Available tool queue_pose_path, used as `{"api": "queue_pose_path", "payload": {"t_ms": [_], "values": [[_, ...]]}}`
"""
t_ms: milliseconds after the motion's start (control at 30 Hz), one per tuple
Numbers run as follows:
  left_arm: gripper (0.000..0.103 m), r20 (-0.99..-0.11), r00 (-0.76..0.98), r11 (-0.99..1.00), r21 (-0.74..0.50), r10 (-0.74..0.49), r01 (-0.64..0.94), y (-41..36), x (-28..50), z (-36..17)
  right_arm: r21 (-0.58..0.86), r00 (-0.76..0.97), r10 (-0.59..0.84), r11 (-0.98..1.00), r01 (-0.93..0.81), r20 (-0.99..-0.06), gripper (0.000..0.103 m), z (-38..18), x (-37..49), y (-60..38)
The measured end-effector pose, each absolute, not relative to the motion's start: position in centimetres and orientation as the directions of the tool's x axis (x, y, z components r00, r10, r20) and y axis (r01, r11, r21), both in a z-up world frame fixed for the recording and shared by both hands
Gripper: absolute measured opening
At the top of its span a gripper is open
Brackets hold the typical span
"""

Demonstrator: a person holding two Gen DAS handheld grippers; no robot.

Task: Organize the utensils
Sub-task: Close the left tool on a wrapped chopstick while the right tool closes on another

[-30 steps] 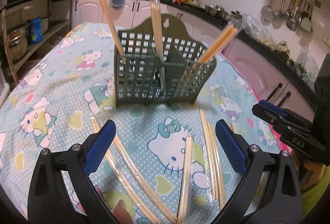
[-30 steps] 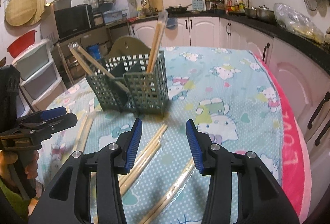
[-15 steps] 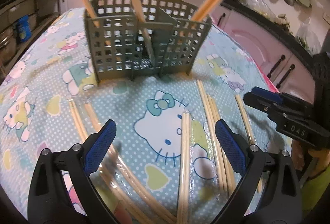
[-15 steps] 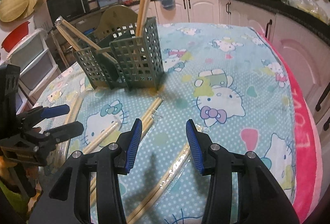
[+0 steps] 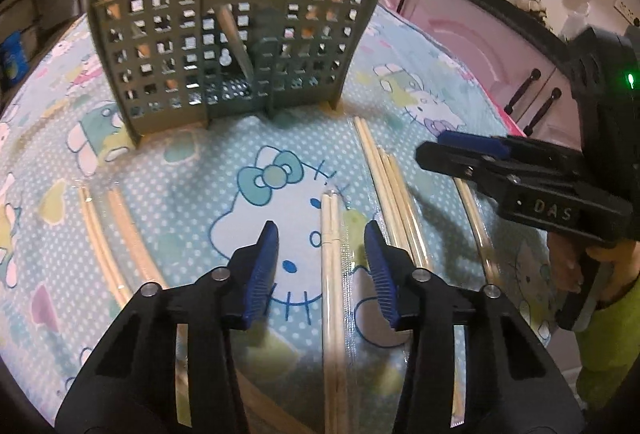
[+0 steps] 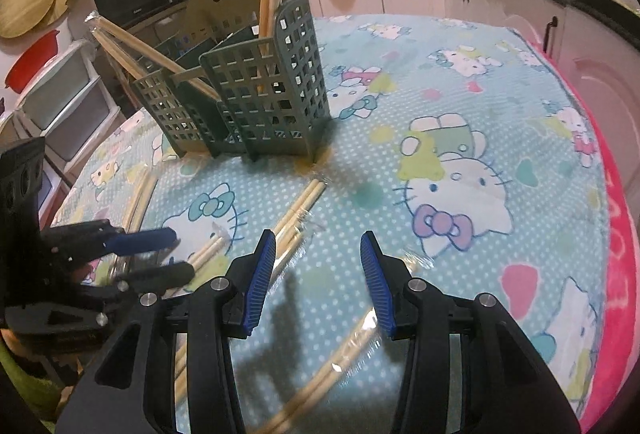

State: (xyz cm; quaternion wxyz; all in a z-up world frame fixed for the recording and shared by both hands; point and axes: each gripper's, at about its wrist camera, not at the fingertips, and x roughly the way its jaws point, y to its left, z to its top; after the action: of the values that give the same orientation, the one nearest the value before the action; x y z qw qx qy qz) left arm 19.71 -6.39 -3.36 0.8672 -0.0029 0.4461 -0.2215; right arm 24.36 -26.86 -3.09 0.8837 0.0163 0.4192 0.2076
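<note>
A green slotted caddy (image 5: pixel 224 50) (image 6: pixel 248 102) stands on the table with wrapped chopsticks upright in its compartments. More wrapped chopstick pairs lie flat in front of it. My left gripper (image 5: pixel 322 266) hangs low over one pair (image 5: pixel 332 234), which lies between its blue pads nearer the right one. The jaws are closing and the pads are still clear of it. My right gripper (image 6: pixel 318 274) is open and holds nothing. One pair (image 6: pixel 296 222) lies just ahead of its left finger, and another pair (image 6: pixel 352 346) runs under its right finger.
Further pairs lie at the left (image 5: pixel 100 234) and right (image 5: pixel 392 186) of the patterned tablecloth (image 6: pixel 460 138). The right gripper's body (image 5: pixel 532 190) is close on the left gripper's right side. A pink table edge (image 6: pixel 616 234), cabinets and kitchen counters surround the table.
Both grippers have sunk toward the table and closer to the caddy. The left jaws have narrowed from wide open around one chopstick pair. The right jaws keep the same gap.
</note>
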Motion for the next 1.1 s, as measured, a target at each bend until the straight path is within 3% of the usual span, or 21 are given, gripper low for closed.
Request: {"api": "queue_pose_path", "payload": {"t_ms": [433,567,933,1100], "values": [[0.03,-0.798,0.476,0.895,-0.171,-0.37,0.411,-7.5,21.8,-3.8,0.262,0.499,0.433,0.888,-0.378,-0.75,0.027,-4.8,27.3,-25.5],[0.03,-0.806,0.471,0.895,-0.153,-0.358,0.418,-8.0,22.4,-3.9,0.286,0.49,0.461,0.875,-0.391,-0.74,0.015,-4.9,27.4,-25.5],[0.029,-0.817,0.477,0.89,-0.093,-0.323,0.445,-10.0,23.2,-4.0,0.271,0.538,0.451,0.883,-0.382,-0.712,0.01,-3.7,26.2,-26.2],[0.01,-0.821,0.475,0.888,-0.079,-0.316,0.454,-10.7,23.5,-4.0,0.255,0.569,0.443,0.889,-0.38,-0.693,0.01,-2.4,25.3,-26.5]]}}
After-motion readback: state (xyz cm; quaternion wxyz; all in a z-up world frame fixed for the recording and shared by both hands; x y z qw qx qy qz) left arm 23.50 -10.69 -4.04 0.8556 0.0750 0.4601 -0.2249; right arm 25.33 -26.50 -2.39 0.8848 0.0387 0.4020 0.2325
